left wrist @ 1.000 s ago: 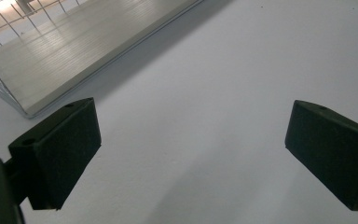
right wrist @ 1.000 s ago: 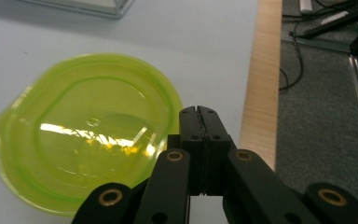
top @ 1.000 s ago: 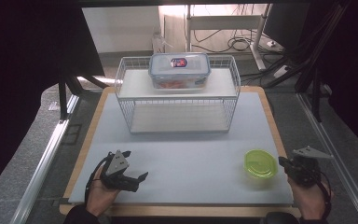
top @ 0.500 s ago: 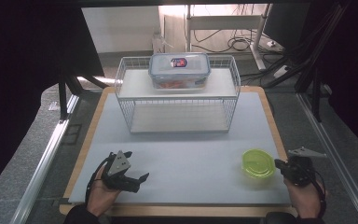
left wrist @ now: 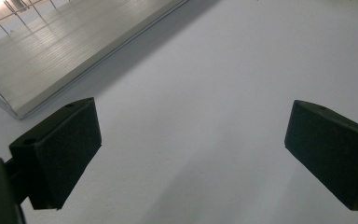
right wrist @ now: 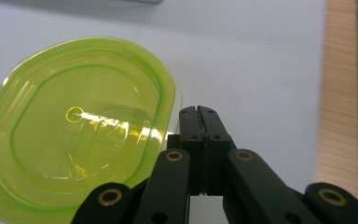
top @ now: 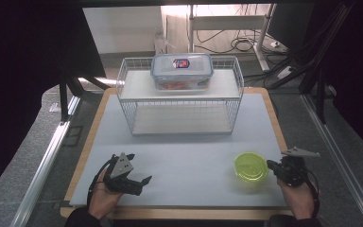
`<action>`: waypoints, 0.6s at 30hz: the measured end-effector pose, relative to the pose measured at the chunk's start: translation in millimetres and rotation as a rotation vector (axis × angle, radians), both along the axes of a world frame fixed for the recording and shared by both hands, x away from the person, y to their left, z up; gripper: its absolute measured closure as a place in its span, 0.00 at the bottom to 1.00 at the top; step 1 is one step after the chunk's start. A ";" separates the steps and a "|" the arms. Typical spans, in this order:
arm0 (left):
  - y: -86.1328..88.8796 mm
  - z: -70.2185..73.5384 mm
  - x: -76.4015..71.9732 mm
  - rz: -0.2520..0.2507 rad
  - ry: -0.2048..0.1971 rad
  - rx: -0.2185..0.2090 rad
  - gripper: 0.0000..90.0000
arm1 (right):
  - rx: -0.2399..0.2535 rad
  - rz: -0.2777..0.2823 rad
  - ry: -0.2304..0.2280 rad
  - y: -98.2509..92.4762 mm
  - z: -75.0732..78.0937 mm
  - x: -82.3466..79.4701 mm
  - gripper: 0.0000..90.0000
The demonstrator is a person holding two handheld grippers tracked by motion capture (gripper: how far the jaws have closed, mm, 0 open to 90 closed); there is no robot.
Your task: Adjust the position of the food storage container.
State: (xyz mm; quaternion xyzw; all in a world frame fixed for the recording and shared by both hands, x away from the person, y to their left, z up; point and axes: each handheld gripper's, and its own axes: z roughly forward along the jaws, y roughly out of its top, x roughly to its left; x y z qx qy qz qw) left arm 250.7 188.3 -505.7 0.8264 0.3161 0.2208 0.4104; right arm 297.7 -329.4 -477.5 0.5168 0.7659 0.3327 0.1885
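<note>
Pale grey matting covers the wood-edged table (top: 94, 137), and from the high view we see a white wire rack (top: 179, 97) standing at twelve o'clock on it, with a clear lidded food box (top: 182, 71) on its upper shelf; something reddish lies inside the box, too blurred for us to name

At about five o'clock on the mat sits a translucent lime-green bowl (top: 250, 166), upright and empty. Our right gripper (top: 270, 165) lies at the bowl's three o'clock side, close against its rim. Its own camera gives what the high view cannot: the right gripper (right wrist: 198, 110) has its two black jaws pressed flat together with nothing between them, their tips just beside the bowl's (right wrist: 74, 130) rim; whether they touch it we cannot tell

Our left gripper (top: 139, 179) rests at seven o'clock on the mat, well apart from the bowl. In its own camera the left gripper (left wrist: 191, 140) has its jaws spread wide over bare mat, holding nothing, and the rack's lower shelf (left wrist: 65, 44) shows at eleven o'clock
</note>
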 end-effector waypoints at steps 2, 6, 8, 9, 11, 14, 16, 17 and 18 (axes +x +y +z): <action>-0.2 -0.1 -0.1 -0.001 0.001 0.001 0.04 | 0.007 0.016 0.005 5.9 -0.3 0.7 1.00; -0.6 -0.2 -0.1 -0.003 0.002 0.001 0.04 | 0.016 0.058 0.013 19.6 -1.1 1.3 1.00; -1.0 -0.4 -0.3 -0.004 0.003 0.002 0.04 | 0.004 0.068 0.013 23.2 -0.5 1.1 1.00; -1.1 -0.4 -0.4 -0.005 0.002 0.004 0.04 | 0.001 0.069 0.015 22.8 -0.2 0.9 1.00; -1.1 -0.2 -0.6 -0.005 0.000 0.005 0.04 | 0.009 0.063 0.014 18.6 0.7 -0.7 1.00; -1.0 0.1 -0.8 -0.005 -0.002 0.004 0.04 | 0.011 0.040 0.015 8.1 1.8 -6.6 1.00; -0.8 0.1 -0.5 -0.007 0.000 0.009 0.04 | 0.020 0.039 0.030 5.0 -0.1 -11.2 1.00; -1.3 -0.4 -0.7 -0.005 0.000 0.006 0.04 | 0.023 0.047 0.038 5.6 -1.9 -13.7 1.00; -1.5 -0.5 -0.7 -0.007 0.001 0.007 0.04 | 0.019 0.060 0.047 7.5 -3.8 -16.3 1.00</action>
